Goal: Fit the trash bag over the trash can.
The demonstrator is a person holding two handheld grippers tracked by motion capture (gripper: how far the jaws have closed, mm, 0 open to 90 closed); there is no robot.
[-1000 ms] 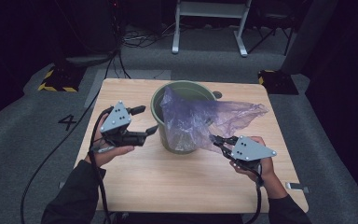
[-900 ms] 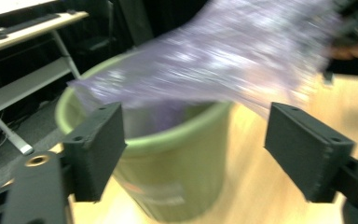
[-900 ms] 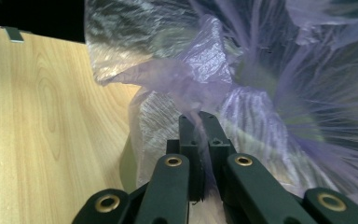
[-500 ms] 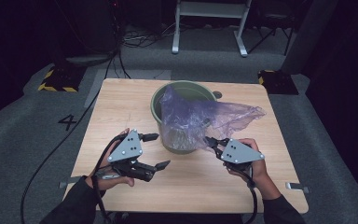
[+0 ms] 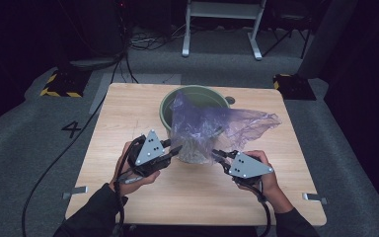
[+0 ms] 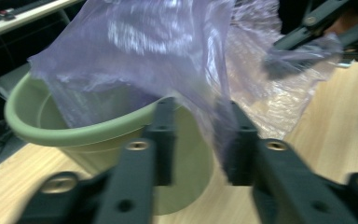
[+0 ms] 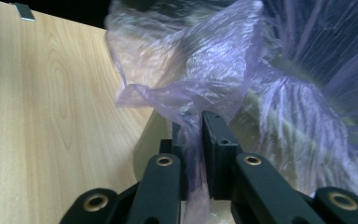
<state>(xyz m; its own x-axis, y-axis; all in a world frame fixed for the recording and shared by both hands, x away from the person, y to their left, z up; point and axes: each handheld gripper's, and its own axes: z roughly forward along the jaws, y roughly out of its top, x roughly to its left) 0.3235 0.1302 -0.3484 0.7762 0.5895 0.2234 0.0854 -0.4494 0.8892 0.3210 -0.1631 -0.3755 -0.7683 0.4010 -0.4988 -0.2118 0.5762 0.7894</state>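
Two grippers work on one purple plastic bag (image 5: 212, 126) at one green bucket (image 5: 187, 96).

The right gripper (image 7: 194, 126) has its jaws nearly together and pinches a fold of the bag in front of the bucket; the jaws have just been opening a little. The left gripper (image 6: 196, 135) has just been closing; its jaws are apart, with the bag's edge hanging between them beside the bucket's wall. The bag sits partly inside the bucket and spills over its rim onto the wooden table (image 5: 128, 108).
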